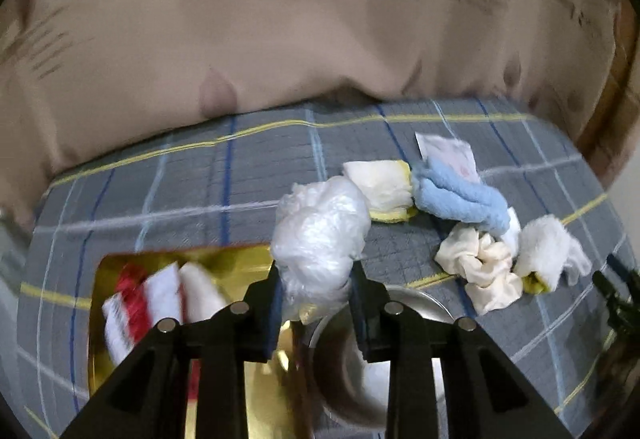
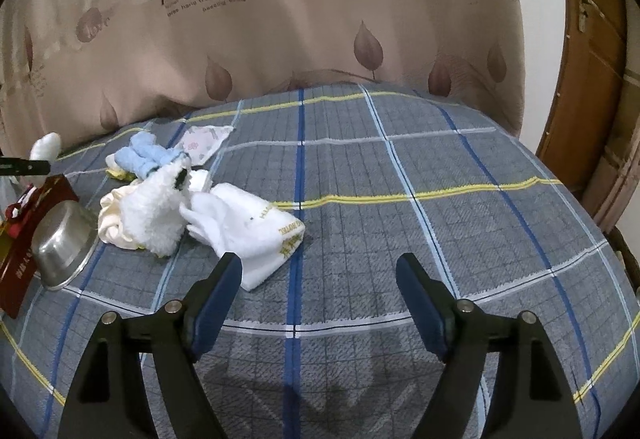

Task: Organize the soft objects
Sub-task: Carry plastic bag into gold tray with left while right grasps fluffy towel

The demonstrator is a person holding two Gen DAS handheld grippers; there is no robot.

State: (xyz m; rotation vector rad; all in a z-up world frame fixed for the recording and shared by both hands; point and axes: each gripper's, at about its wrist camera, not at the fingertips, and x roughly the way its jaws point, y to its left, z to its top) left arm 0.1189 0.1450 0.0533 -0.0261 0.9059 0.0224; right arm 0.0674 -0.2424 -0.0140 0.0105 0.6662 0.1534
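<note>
My left gripper [image 1: 316, 279] is shut on a crumpled clear plastic bag [image 1: 320, 231], held in the air above a gold-lined box [image 1: 264, 391] and a steel bowl [image 1: 420, 303]. Red and white items lie in the box. On the checked cloth beyond lie a white-and-yellow cloth [image 1: 384, 187], a blue cloth [image 1: 460, 199], a cream scrunchie [image 1: 480, 263] and a fluffy white piece [image 1: 548, 251]. My right gripper [image 2: 320, 271] stands open above the cloth with nothing between its fingers. A folded white towel [image 2: 248, 227] lies just ahead of its left finger.
The steel bowl [image 2: 64, 243] leans against the red box [image 2: 24, 247] at the left edge. A printed cloth [image 2: 204, 139] lies behind the blue cloth [image 2: 144, 155]. A leaf-print curtain [image 2: 320, 19] hangs behind the table, and a wooden door [image 2: 584, 79] stands at the right.
</note>
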